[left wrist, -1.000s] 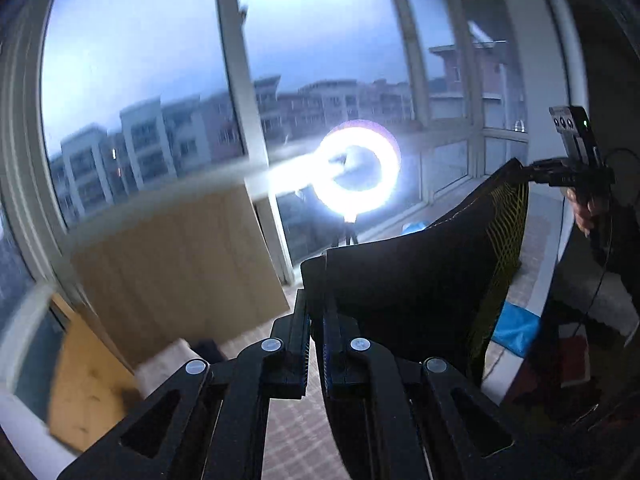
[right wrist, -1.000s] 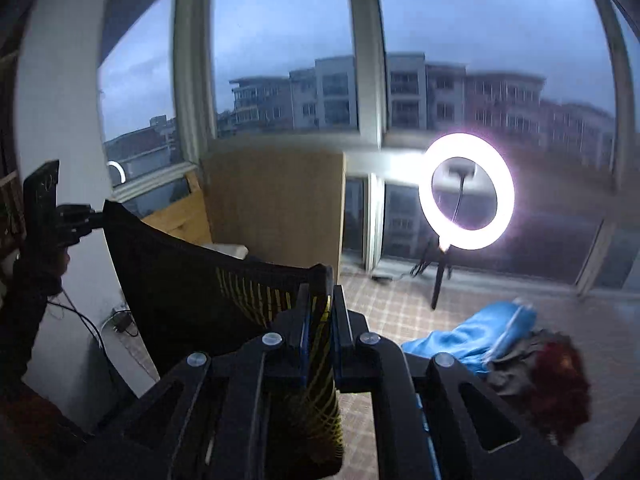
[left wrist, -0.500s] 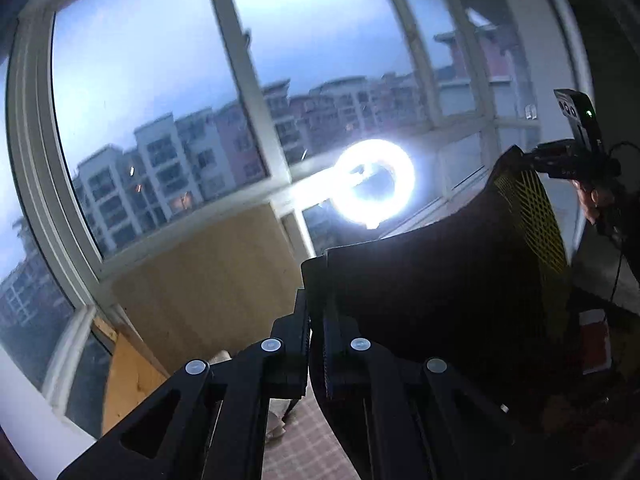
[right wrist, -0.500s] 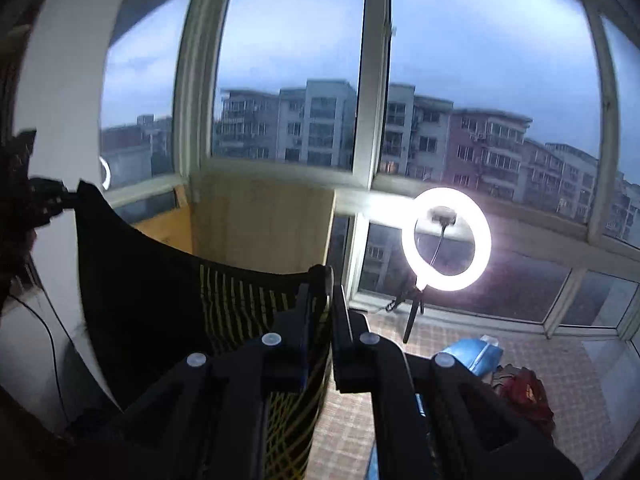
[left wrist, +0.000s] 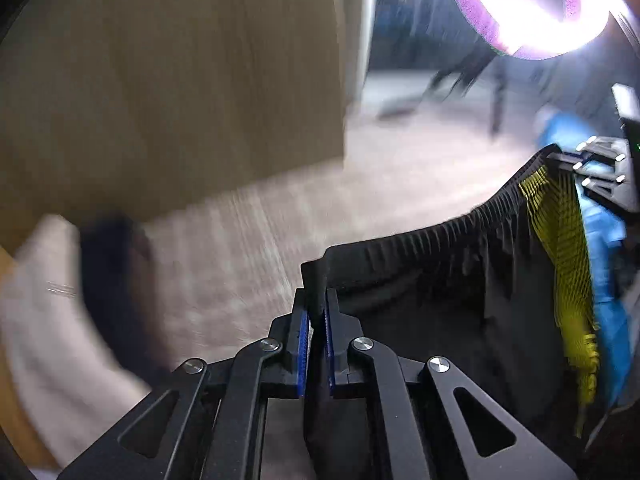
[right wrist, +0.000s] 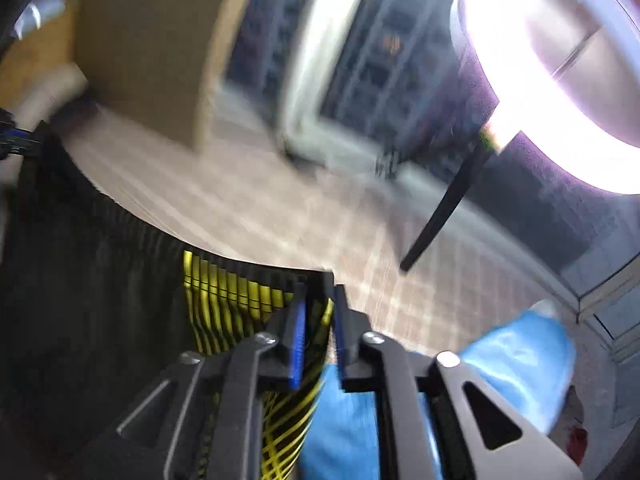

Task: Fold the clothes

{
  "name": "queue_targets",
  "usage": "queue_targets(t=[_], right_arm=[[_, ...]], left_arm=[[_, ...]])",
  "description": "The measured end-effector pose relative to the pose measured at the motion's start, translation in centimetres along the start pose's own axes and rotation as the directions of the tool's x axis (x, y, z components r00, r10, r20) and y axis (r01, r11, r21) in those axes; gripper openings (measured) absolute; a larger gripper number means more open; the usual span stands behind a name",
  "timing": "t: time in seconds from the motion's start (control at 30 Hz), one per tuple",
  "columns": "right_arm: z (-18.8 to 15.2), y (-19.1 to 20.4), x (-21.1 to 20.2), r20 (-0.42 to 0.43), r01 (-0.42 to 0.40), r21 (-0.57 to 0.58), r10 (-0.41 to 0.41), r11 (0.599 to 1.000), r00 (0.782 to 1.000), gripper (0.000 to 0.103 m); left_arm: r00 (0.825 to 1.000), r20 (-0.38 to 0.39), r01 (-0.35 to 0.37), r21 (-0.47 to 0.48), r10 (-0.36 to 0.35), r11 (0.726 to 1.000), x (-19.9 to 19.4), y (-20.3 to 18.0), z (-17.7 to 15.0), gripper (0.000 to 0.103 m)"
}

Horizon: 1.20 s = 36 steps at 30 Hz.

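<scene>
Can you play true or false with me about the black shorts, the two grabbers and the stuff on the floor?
1. Both grippers pinch the shorts waistband. True: left gripper and right gripper each clamp an end.
2. The shorts have a red stripe. False: the side panel is yellow.
3. A ring light is glowing. True.
4. The blue cloth is held in the jaws. False: it lies on the floor.
5. The shorts are folded flat. False: they hang stretched between the grippers.
</scene>
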State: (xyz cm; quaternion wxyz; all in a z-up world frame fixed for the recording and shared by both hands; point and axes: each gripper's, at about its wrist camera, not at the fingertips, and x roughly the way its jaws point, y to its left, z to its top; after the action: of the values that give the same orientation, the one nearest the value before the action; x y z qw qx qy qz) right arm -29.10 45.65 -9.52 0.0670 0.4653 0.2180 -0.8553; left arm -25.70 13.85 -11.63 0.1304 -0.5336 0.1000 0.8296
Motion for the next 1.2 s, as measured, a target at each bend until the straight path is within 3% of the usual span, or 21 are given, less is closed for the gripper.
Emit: queue_targets(t=[0.03, 0.17, 0.27, 0.37, 0.43, 0.5, 0.63, 0.73, 0.77, 0.87, 0.9, 0.97, 1.03, 1.1, 1.2], right_arm=[[-0.3, -0.2, 1.2, -0.024, 0.013, -0.001, -0.013, 1.0, 1.0, 0.016], [-2.4, -1.3, 0.9, -0.002, 0.033, -0.002, -0.033, 0.999, 0.999, 0.02], [-4.8, -1.4, -1.3, -0.004, -0.12, 0.052, 0.12, 0.991, 0.993, 0.02], [-7.3, -1.5, -3.5, 0.003, -0.269, 0.107, 0.27, 0.957, 0.963, 0.02], [-9.4, -1.6, -4.7, -0.013, -0.301, 0.149, 0.306, 0.942, 0.952, 0.02], [-11.8, -2.8, -6.8, 0.008, -0.339, 0.217, 0.346, 0.915, 0.938, 0.02], [-17.4, -5.3, -14.3, 0.089, -0.379, 0.312, 0.371, 0.871, 0.924, 0.02], [-22.3, -6.7, -20.3, 0.133, -0.393, 0.382, 0.371, 0.836, 0.919, 0.02], [-24.0, -7.2, -22.4, 0.146, -0.388, 0.408, 0.361, 0.826, 0.921, 0.02], [-28.1, -8.8, -27.6, 0.186, -0.353, 0.469, 0.3, 0.81, 0.936, 0.02], [-29.4, -9.5, -28.9, 0.193, -0.333, 0.491, 0.273, 0.805, 0.943, 0.022], [-30.4, -10.2, -29.4, 0.195, -0.33, 0.514, 0.267, 0.792, 0.944, 0.023], [-30.9, -10.7, -29.3, 0.195, -0.337, 0.516, 0.275, 0.787, 0.941, 0.023], [-30.8, -10.8, -28.7, 0.192, -0.351, 0.493, 0.294, 0.796, 0.936, 0.023], [-29.9, -10.4, -26.8, 0.176, -0.372, 0.457, 0.328, 0.808, 0.928, 0.023]], left_arm=[[0.999, -0.03, -0.011, -0.008, 0.011, 1.0, 1.7, 0.0, 0.0, 0.007], [0.999, -0.004, -0.034, -0.034, 0.034, 0.999, 0.8, 1.3, -0.4, 0.013], [0.998, 0.045, -0.051, -0.048, 0.054, 0.998, -1.8, 2.3, -1.0, 0.012], [0.994, 0.094, -0.058, -0.035, 0.061, 0.998, -5.2, 3.0, -1.7, 0.014], [0.99, 0.117, -0.074, -0.027, 0.077, 0.997, -7.2, 3.0, -2.3, 0.01], [0.989, 0.149, -0.021, 0.001, 0.02, 1.0, -10.1, 1.4, -4.4, 0.01], [0.981, 0.163, 0.08, 0.154, -0.105, 0.985, -15.1, -4.6, -9.8, 0.012], [0.964, 0.134, 0.188, 0.261, -0.229, 0.947, -17.5, -11.1, -14.6, 0.013], [0.953, 0.116, 0.238, 0.285, -0.28, 0.928, -18.1, -13.4, -16.2, 0.013], [0.891, 0.02, 0.421, 0.336, -0.453, 0.843, -18.6, -21.1, -20.8, 0.015], [0.874, -0.011, 0.457, 0.36, -0.486, 0.813, -18.5, -23.8, -22.1, 0.016], [0.859, -0.047, 0.481, 0.411, -0.509, 0.774, -17.9, -28.8, -23.7, 0.017], [0.832, -0.101, 0.53, 0.434, -0.545, 0.729, -16.2, -34.0, -24.6, 0.023], [0.829, -0.142, 0.539, 0.459, -0.54, 0.706, -14.3, -38.6, -25.1, 0.027], [0.875, -0.163, 0.47, 0.516, -0.456, 0.717, -11.1, -43.2, -25.3, 0.027]])
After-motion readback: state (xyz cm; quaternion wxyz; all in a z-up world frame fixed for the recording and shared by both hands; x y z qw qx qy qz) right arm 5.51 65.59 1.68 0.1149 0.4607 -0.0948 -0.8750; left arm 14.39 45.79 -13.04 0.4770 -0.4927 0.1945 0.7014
